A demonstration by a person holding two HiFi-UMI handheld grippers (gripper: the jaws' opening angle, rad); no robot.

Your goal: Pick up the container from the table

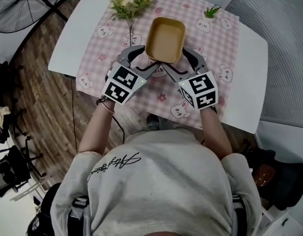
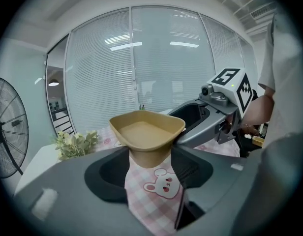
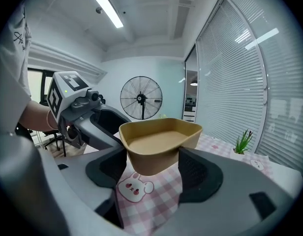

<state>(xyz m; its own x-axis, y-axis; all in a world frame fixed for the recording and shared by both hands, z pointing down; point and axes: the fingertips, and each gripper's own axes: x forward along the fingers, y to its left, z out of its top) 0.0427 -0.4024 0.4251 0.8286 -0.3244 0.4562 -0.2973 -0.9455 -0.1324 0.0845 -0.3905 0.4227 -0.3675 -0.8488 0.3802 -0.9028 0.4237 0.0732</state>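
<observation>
1. The tan container (image 1: 165,39) is held in the air, clear of the pink checked cloth (image 1: 156,95) below it.
2. The left gripper (image 1: 145,62) is clamped on its near left corner, and the right gripper (image 1: 183,60) on its near right corner.
3. The cloth covers a white table (image 1: 73,38). Flowers (image 1: 129,4) and a small green plant (image 1: 212,11) sit near its far edge.

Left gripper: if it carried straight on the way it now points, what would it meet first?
The tan container, which the left gripper has clamped between its jaws at one corner. Past it, the line probably drops to the pink checked tablecloth, though depth is unclear.
</observation>
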